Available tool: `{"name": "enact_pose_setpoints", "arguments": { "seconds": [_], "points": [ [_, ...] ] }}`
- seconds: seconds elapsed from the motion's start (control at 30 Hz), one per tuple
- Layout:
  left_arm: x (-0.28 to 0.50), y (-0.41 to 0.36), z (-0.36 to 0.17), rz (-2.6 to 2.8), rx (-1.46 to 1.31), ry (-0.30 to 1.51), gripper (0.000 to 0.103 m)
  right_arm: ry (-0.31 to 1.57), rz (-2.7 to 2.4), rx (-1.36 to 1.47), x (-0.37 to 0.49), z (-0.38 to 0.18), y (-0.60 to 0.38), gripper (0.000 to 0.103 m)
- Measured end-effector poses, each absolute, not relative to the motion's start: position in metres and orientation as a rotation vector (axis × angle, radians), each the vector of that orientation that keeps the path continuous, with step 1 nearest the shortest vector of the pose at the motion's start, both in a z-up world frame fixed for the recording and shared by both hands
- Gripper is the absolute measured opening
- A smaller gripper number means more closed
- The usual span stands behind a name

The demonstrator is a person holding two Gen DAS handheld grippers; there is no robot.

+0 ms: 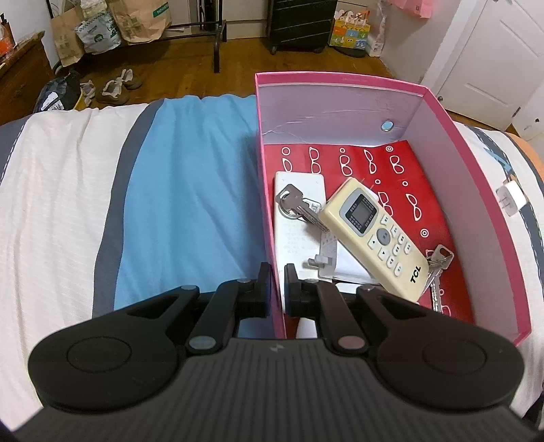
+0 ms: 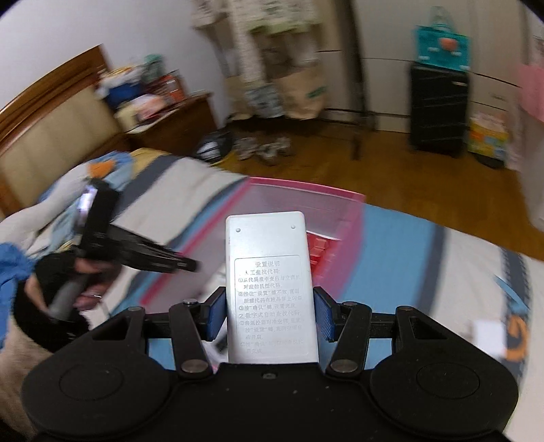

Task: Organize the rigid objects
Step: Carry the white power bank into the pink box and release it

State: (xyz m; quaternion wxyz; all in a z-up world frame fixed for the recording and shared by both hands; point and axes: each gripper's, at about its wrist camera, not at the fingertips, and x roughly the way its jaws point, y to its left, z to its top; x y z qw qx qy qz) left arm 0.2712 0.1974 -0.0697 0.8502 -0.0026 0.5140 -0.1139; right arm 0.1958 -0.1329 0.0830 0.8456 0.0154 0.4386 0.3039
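A pink box [image 1: 489, 217] stands on the bed, and its blurred far wall shows in the right wrist view [image 2: 306, 193]. In it lie a cream TCL remote [image 1: 374, 234], a white remote face down [image 1: 292, 238], a key [image 1: 294, 204] and a second key bunch [image 1: 438, 261]. My left gripper [image 1: 278, 285] is shut on the box's left wall. My right gripper [image 2: 268, 314] is shut on a white remote [image 2: 268, 282], label side up, held above the bed near the box. The left gripper also shows in the right wrist view [image 2: 190, 265].
A white charger plug [image 1: 510, 200] lies on the bed right of the box. The bed has a blue, white and grey striped cover [image 1: 190, 190]. Shoes [image 1: 115, 86], paper bags and a black suitcase [image 1: 299, 23] stand on the wooden floor beyond.
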Motion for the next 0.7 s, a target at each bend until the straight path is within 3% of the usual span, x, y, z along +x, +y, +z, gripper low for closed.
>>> {"name": "enact_pose_setpoints", "arguments": {
  "seconds": [0.6, 0.7],
  "points": [
    [0.267, 0.21, -0.072, -0.277, -0.066, 1.061, 0.007, 1.127, 0.814, -0.218, 0.242, -0.016, -0.002, 0.058],
    [0.267, 0.21, -0.072, -0.277, -0.071, 1.062, 0.007, 1.079, 0.838, -0.285, 0.235, -0.019, 0.004, 0.059]
  ]
}}
